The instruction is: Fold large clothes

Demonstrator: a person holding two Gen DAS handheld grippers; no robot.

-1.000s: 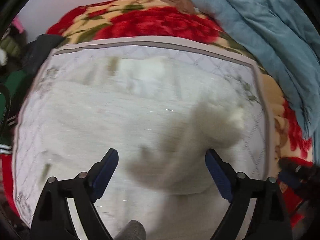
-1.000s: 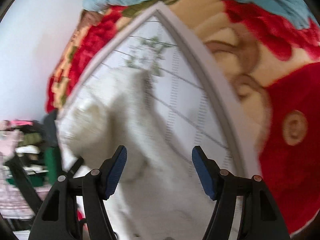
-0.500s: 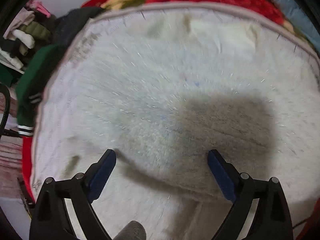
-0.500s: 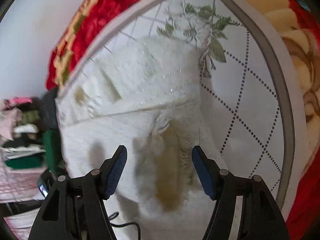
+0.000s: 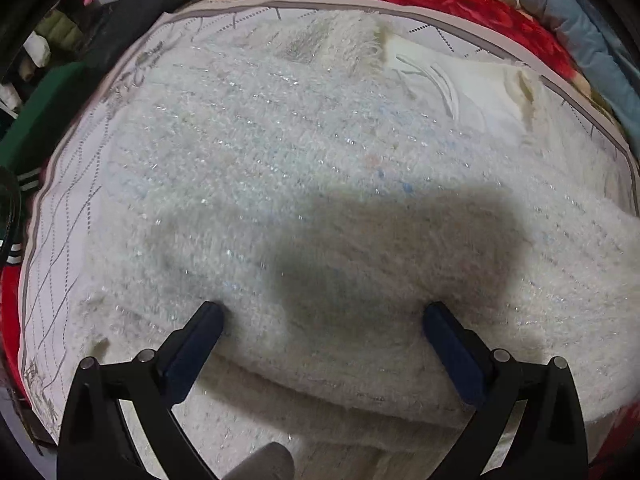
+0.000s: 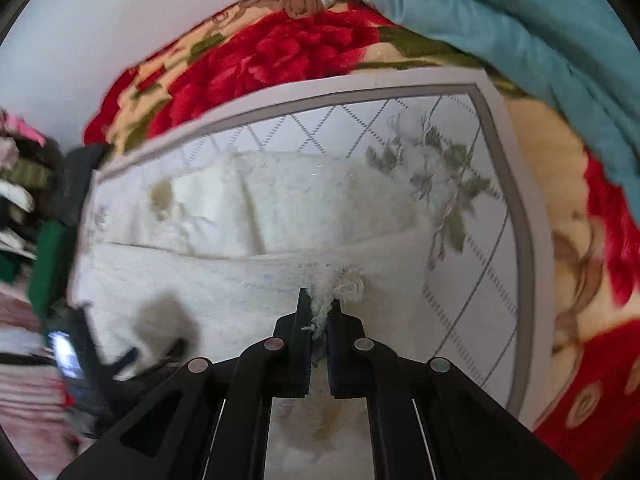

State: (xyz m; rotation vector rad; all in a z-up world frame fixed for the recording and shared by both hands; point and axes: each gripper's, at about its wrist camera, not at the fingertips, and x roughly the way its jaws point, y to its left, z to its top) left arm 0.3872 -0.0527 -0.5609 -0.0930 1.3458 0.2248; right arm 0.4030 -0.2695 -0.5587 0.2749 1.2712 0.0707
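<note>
A large fluffy white sweater [image 5: 280,168] lies spread on a white quilted mat [image 5: 52,248] on the bed. In the left wrist view my left gripper [image 5: 322,320] is open, its blue pads wide apart just over a folded ridge of the sweater, holding nothing. In the right wrist view the sweater [image 6: 248,280] lies across the mat [image 6: 472,280]. My right gripper [image 6: 319,304] is shut on a tuft of the sweater's edge, with white fuzz pinched between the jaws.
A red floral blanket [image 6: 280,48] lies under the mat, and a light blue quilt [image 6: 520,20] is piled at the back right. Dark and green clothes [image 5: 44,120] are heaped off the mat's left edge. A wall stands behind the bed.
My right gripper has shut on the sweater's edge; it was open before. My left gripper has come down close over the sweater and stays open.
</note>
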